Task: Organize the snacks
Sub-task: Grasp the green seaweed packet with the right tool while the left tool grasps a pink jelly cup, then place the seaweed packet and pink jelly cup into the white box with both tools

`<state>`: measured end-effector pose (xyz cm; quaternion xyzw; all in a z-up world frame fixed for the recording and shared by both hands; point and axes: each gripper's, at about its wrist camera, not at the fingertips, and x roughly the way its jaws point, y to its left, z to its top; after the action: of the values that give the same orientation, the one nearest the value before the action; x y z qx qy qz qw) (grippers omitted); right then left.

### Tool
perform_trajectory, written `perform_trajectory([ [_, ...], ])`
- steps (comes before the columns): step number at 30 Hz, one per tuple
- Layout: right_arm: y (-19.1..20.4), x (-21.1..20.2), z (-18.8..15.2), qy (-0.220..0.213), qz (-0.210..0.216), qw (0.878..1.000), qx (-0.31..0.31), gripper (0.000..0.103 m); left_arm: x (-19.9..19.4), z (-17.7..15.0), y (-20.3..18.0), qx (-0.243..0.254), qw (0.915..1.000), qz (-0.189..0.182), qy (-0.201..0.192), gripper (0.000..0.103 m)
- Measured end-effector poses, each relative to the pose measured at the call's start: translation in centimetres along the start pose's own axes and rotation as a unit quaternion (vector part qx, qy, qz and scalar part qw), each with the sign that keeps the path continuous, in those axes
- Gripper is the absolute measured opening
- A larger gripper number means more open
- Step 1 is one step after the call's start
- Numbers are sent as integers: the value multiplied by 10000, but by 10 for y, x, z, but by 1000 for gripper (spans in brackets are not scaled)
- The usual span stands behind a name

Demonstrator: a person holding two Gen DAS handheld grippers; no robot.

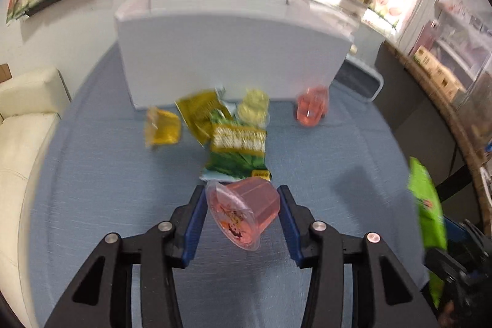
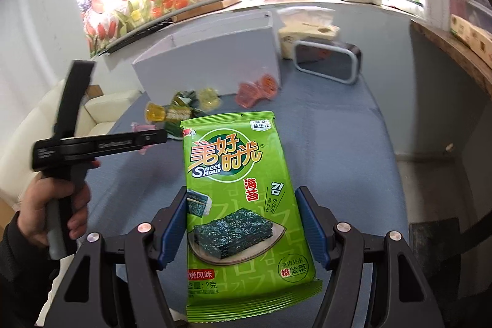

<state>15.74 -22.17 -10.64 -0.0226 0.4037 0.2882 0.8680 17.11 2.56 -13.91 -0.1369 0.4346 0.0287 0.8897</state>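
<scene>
My left gripper (image 1: 242, 212) is shut on a pink jelly cup (image 1: 243, 209), tilted with its printed lid toward the camera, held above the blue table. My right gripper (image 2: 244, 215) is shut on a green seaweed snack packet (image 2: 243, 205), held upright; the packet also shows at the right edge of the left wrist view (image 1: 426, 217). On the table lie a yellow jelly cup (image 1: 163, 128), a yellow packet (image 1: 200, 112), a green-and-yellow packet (image 1: 238, 146), a pale yellow jelly cup (image 1: 253, 109) and another pink jelly cup (image 1: 310, 108). A white box (image 1: 233, 51) stands behind them.
A black device with a silver rim (image 2: 327, 59) and a tissue box (image 2: 307, 33) stand right of the white box (image 2: 212, 60). A cream sofa (image 1: 21, 125) lies left of the table. A wooden shelf (image 2: 455, 51) runs along the right. The left gripper's handle and hand (image 2: 64, 162) show at left.
</scene>
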Motion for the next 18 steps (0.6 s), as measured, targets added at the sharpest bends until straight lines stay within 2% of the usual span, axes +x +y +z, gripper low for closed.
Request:
perform_trajectory([
  [5,24,17,46,-230,138,9995,-164,72,-37,35,15,-2,9991,-109,-410,50],
  [10,43,38,105,-469,146,9982,-334,72,-61,97,23,126,9959,-73,-896,51],
  [13,46,59,148,-528,113,9980,-320,72,-59,140,27,126,9945,-139,-1033,51],
  [15,46,72,177,-570,18,9979,-315,72,-49,168,32,133,9942,-52,-1070,51],
  [18,42,97,215,-515,-133,9980,-349,72,-28,198,34,100,9954,-74,-953,51],
])
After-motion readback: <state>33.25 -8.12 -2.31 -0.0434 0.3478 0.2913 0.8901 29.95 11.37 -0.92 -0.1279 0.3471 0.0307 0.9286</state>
